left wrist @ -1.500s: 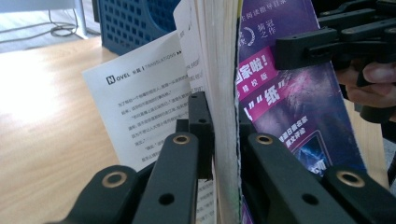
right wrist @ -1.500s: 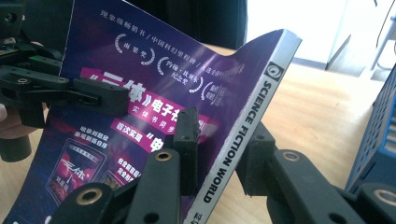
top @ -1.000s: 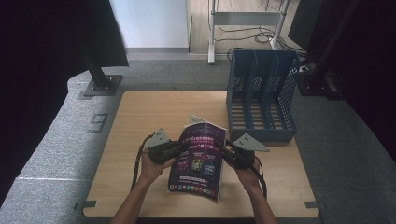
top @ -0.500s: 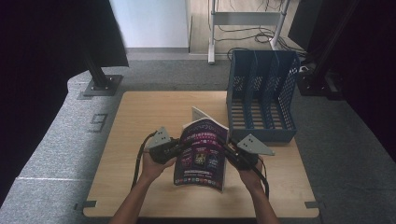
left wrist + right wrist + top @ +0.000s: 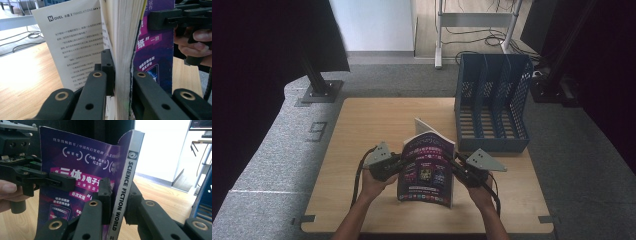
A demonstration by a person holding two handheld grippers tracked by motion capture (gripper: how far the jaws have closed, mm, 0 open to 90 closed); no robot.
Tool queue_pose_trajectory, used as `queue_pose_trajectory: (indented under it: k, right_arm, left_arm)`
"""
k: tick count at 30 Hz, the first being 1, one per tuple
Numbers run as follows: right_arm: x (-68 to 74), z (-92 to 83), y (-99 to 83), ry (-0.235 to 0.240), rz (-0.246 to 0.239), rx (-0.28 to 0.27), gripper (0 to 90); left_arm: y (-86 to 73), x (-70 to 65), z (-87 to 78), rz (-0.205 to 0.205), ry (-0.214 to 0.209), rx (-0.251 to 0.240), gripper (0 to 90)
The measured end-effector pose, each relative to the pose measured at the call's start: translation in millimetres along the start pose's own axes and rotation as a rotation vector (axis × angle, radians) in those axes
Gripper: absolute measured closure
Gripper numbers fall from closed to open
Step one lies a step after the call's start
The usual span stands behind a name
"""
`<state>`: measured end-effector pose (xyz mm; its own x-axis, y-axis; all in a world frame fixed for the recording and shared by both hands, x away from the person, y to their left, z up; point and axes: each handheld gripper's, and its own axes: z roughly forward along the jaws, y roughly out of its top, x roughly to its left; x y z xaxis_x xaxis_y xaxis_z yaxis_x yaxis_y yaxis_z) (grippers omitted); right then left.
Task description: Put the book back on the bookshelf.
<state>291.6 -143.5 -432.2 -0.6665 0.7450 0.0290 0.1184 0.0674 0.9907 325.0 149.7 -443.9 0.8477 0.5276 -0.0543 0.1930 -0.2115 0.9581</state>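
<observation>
Both grippers clamp the upright magazine point(image 5: 427, 170): left gripper point(image 5: 396, 164) at nine o'clock (page edge), right gripper point(image 5: 458, 168) at three (spine).

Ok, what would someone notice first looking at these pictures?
First, the thick purple-covered paperback magazine standing upright near the front of the pale wooden table, clamped at its page edge by the left tool and at its spine by the right tool. Next, the dark blue perforated plastic file rack, standing at the table's far right corner.
</observation>
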Motion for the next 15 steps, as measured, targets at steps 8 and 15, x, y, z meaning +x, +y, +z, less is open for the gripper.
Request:
queue_pose_trajectory:
  k: [8,15]
  right_arm:
    - [2.3,5.3,4.1,-0.010,-0.041,-0.013,78.1]
    - [-0.5,12.2,8.0,-0.026,-0.073,-0.057,79.0]
  left_arm:
    - [6.8,3.7,4.8,0.028,0.050,0.007,85.9]
    - [17.6,11.2,9.3,0.050,0.083,0.005,85.7]
